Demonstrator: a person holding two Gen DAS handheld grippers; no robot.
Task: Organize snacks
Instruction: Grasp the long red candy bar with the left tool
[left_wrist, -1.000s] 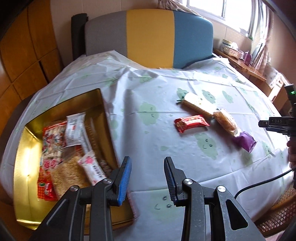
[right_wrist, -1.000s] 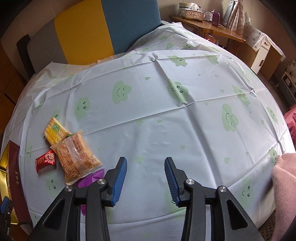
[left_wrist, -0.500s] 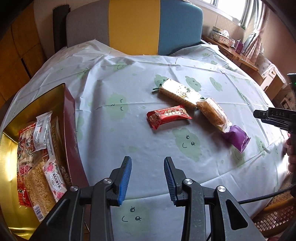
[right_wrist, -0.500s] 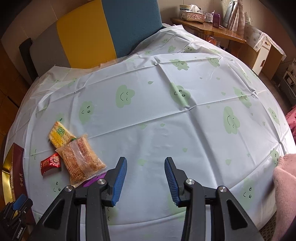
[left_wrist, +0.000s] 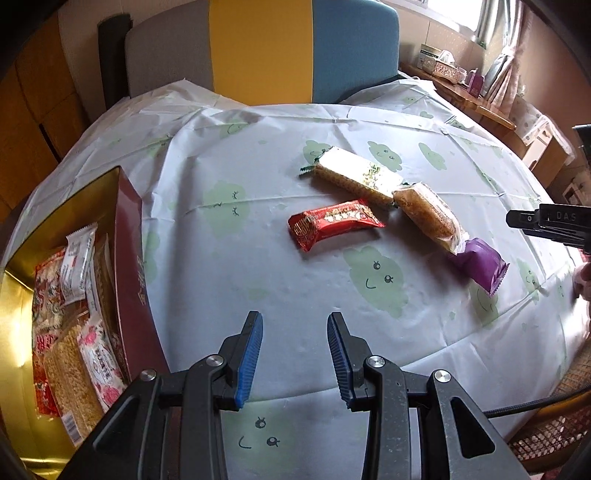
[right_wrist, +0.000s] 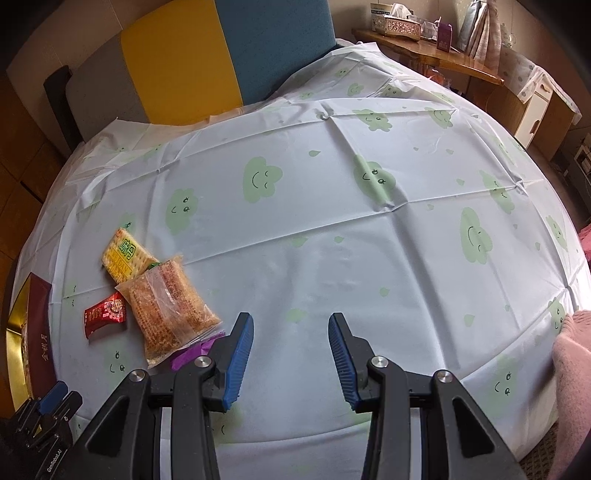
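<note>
Several wrapped snacks lie on the cloud-print tablecloth (left_wrist: 229, 266): a red packet (left_wrist: 334, 222), a yellow cracker pack (left_wrist: 354, 177), a clear pack of brown crisp cake (left_wrist: 428, 216) and a purple packet (left_wrist: 480, 264). A gold-lined box (left_wrist: 129, 251) at the left holds several snacks. My left gripper (left_wrist: 294, 354) is open and empty, short of the red packet. My right gripper (right_wrist: 290, 356) is open and empty, just right of the crisp cake pack (right_wrist: 168, 306), the cracker pack (right_wrist: 123, 254), the red packet (right_wrist: 105, 314) and the purple packet (right_wrist: 192, 352).
A grey, yellow and blue chair back (left_wrist: 258, 51) stands behind the table. A wooden shelf with a tissue box (right_wrist: 397, 22) is at the far right. The right gripper's side (left_wrist: 550, 225) shows at the right edge. The box (right_wrist: 37, 339) shows at the right view's left edge.
My left gripper has swung right, away from the box and toward the loose snacks, which now sit nearer the centre. The right gripper has shifted slightly left. Both stay open.
</note>
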